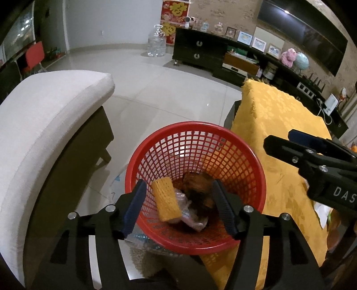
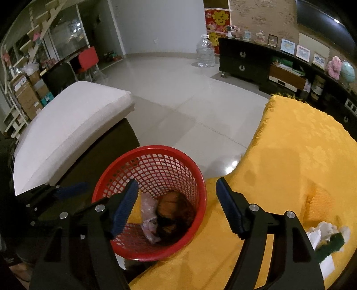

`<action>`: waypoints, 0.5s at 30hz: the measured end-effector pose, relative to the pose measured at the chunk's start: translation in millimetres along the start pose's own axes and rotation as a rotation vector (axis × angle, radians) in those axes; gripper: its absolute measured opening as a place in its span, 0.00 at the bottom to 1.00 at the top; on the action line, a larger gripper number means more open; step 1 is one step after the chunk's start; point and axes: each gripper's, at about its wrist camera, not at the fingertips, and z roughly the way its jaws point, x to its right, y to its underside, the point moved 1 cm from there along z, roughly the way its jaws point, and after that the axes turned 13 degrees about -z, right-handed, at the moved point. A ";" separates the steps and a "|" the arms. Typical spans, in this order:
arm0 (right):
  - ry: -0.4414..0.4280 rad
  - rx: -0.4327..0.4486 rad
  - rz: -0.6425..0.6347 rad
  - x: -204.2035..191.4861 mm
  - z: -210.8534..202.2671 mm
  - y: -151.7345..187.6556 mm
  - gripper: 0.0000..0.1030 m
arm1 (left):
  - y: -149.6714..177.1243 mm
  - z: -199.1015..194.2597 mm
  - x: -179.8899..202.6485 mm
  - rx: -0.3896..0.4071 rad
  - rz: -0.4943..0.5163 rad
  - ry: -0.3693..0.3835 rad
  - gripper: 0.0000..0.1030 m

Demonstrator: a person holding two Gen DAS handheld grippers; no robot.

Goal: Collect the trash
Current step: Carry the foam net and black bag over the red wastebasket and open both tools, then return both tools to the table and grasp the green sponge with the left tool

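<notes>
**Two open claws poised over a red trash basket**

The left claw hangs with its blue-padded jaws spread wide and holding nothing, directly above the mouth of a red mesh basket. Inside the basket lie a yellow foam net sleeve, a crumpled clear plastic wrapper and a brown, rounded lump whose nature is hard to make out in the dim light. The right claw is likewise spread and empty, one jaw over the basket and the other over the yellow cloth that covers the counter beside it. From the left wrist view the right claw enters at the right edge, its body bearing white letters "DAS", the rest cut off by the frame. In the right wrist view the wrapper and the brown lump show again, the sleeve mostly hidden behind a jaw. White crumpled paper and a green scrap lie on the cloth at the lower right, partly cropped. A cream cushioned seat stands left of the basket on a pale tiled floor. Beyond, a large clear water bottle sits before a red wall poster with gold Chinese characters, too small to read surely.
</notes>
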 end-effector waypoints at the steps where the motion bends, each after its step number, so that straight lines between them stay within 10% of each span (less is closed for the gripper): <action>1: 0.005 0.004 0.001 0.3 -1.9 0.4 0.68 | -0.6 -0.4 -1.3 0.002 -0.001 -0.002 0.59; 15: 0.106 0.050 0.001 9.7 -37.4 29.1 0.68 | -4.2 -21.6 -8.4 0.039 -0.026 0.007 0.63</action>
